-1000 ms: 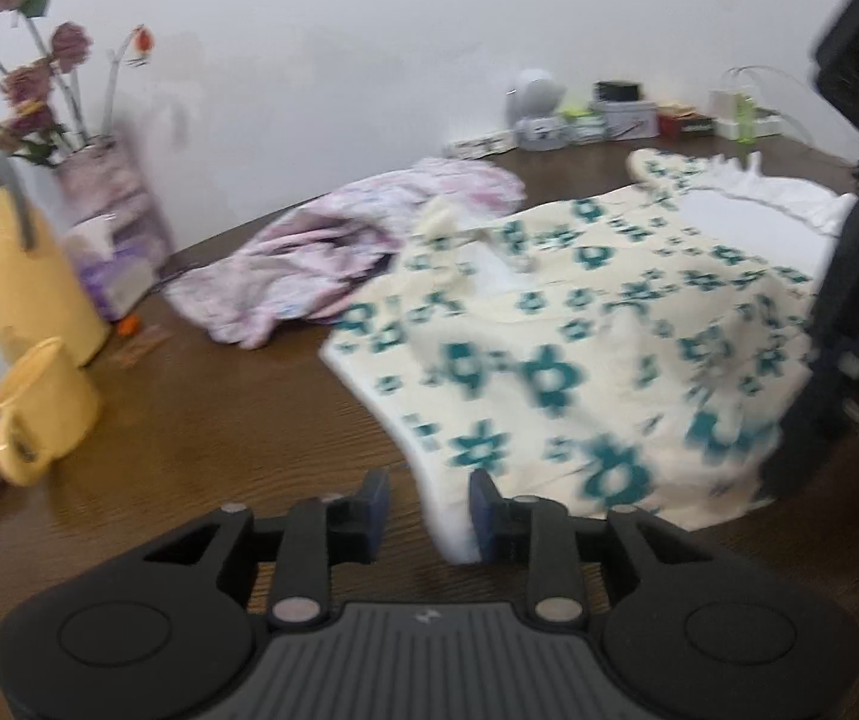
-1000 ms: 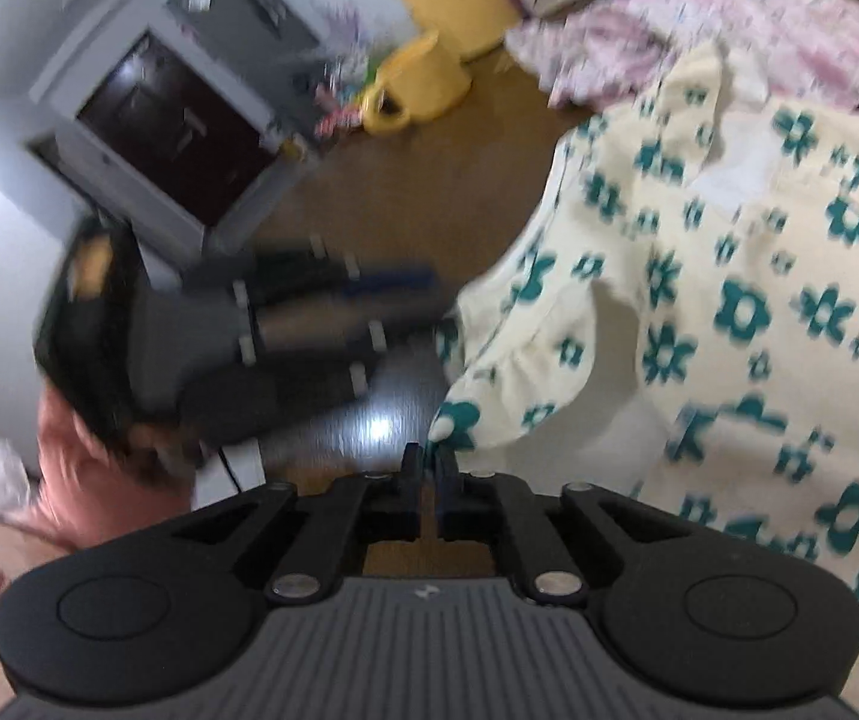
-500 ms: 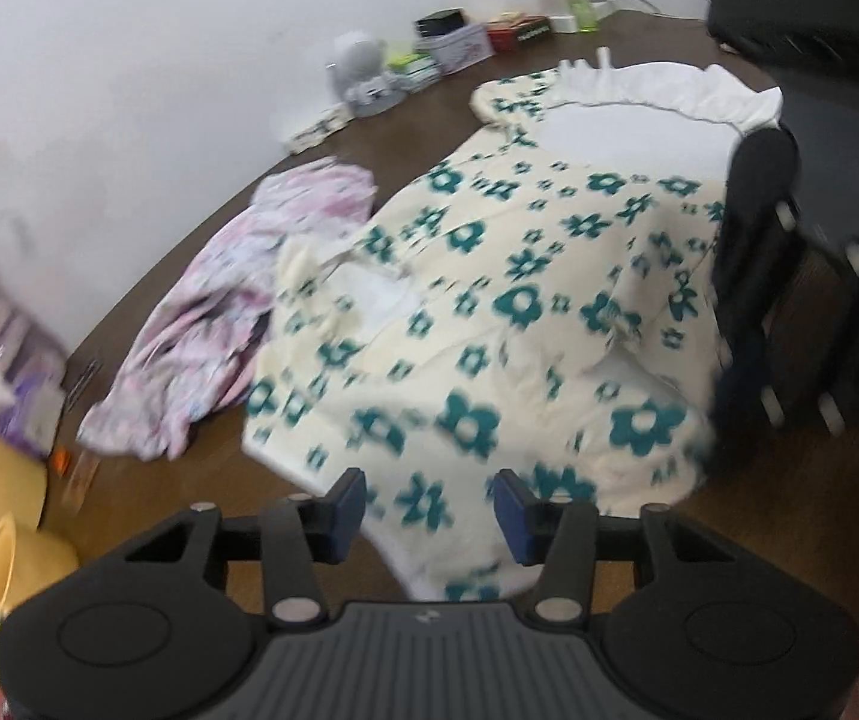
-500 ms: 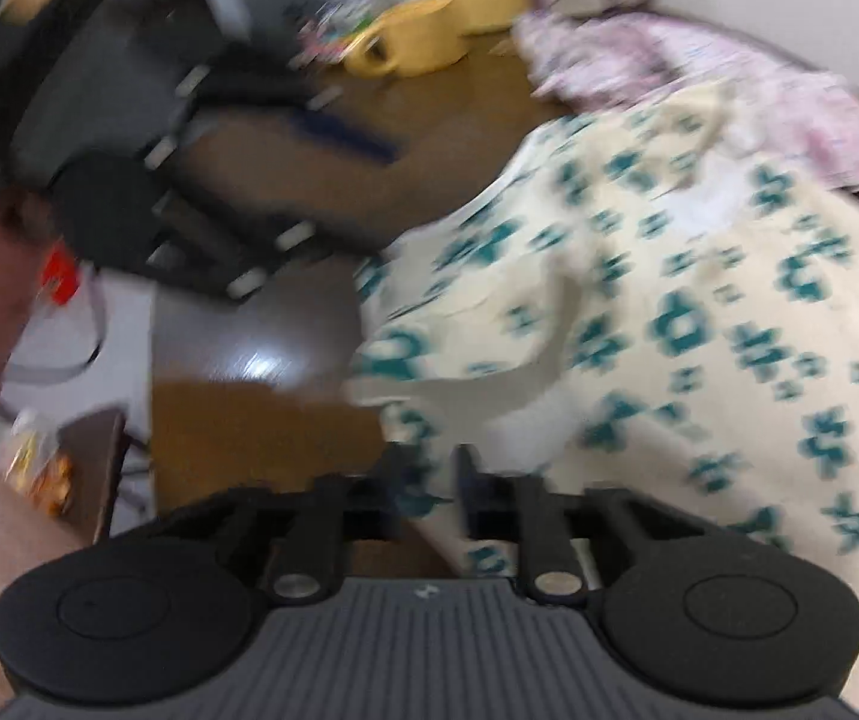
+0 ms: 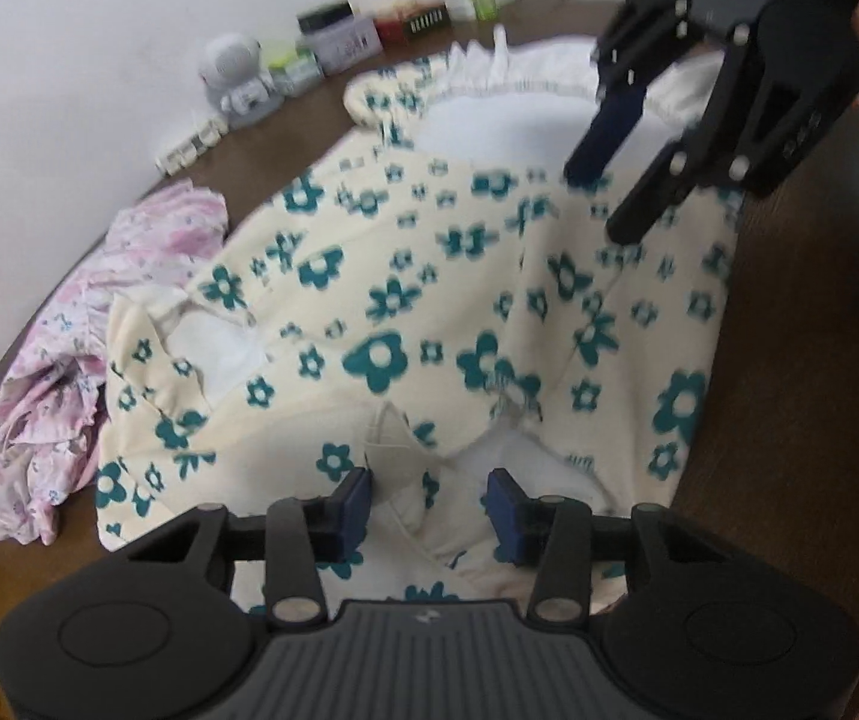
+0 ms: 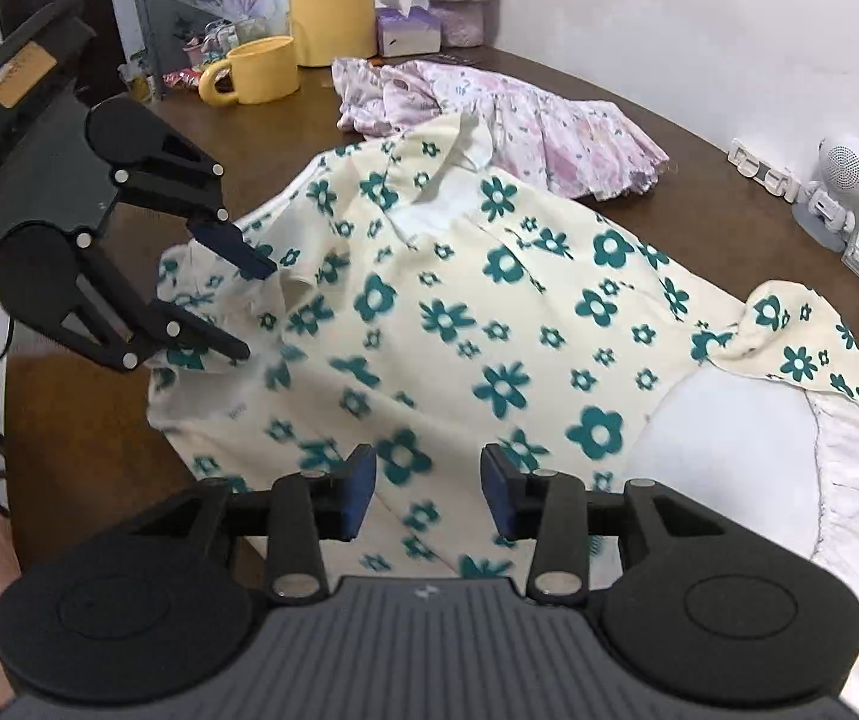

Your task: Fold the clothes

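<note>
Floral dress (image 6: 489, 324) lay spread on brown desk (image 6: 219, 132), left tongs (image 5: 429, 498) part open over its sleeve fold, closing slightly, right tongs (image 6: 429, 477) just opened, gripping nothing, pink garment (image 6: 525, 120) beside.

A cream dress (image 6: 489, 324) printed with teal flowers lies spread on the brown table (image 6: 237, 138), its white-lined hem turned up. A crumpled pink floral garment (image 6: 507, 120) lies touching its collar end.
</note>
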Demonstrator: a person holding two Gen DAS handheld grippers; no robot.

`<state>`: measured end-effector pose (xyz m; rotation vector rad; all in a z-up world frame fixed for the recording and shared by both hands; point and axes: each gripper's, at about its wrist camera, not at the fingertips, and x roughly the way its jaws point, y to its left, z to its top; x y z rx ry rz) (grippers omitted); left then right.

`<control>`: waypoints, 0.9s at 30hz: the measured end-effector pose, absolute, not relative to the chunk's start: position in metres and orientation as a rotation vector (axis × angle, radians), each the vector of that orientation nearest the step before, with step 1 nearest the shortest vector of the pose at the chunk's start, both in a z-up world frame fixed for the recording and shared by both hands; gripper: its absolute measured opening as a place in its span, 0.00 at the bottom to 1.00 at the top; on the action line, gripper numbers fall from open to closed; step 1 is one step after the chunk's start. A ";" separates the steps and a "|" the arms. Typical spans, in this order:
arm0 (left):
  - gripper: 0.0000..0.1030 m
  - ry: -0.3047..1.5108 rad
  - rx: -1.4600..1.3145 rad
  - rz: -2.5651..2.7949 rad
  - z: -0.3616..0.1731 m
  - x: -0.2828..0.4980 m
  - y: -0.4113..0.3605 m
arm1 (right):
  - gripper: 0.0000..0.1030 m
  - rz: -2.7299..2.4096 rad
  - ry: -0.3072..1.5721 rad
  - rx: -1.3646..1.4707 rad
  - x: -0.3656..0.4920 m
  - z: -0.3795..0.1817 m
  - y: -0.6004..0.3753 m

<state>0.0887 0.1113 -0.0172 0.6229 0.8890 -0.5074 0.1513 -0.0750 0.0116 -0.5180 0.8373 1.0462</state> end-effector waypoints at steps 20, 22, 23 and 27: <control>0.28 1.068 0.160 -0.519 -0.013 0.097 0.104 | 0.38 1.067 0.866 -0.627 0.143 -0.001 -0.123; 0.29 1.082 0.105 -0.504 -0.018 0.098 0.106 | 0.38 1.049 0.874 -0.628 0.146 -0.001 -0.135; 0.29 1.081 0.092 -0.490 -0.019 0.098 0.106 | 0.38 1.054 0.873 -0.632 0.145 -0.001 -0.139; 0.34 1.081 0.040 -0.457 -0.019 0.098 0.107 | 0.38 1.080 0.853 -0.671 0.142 -0.001 -0.143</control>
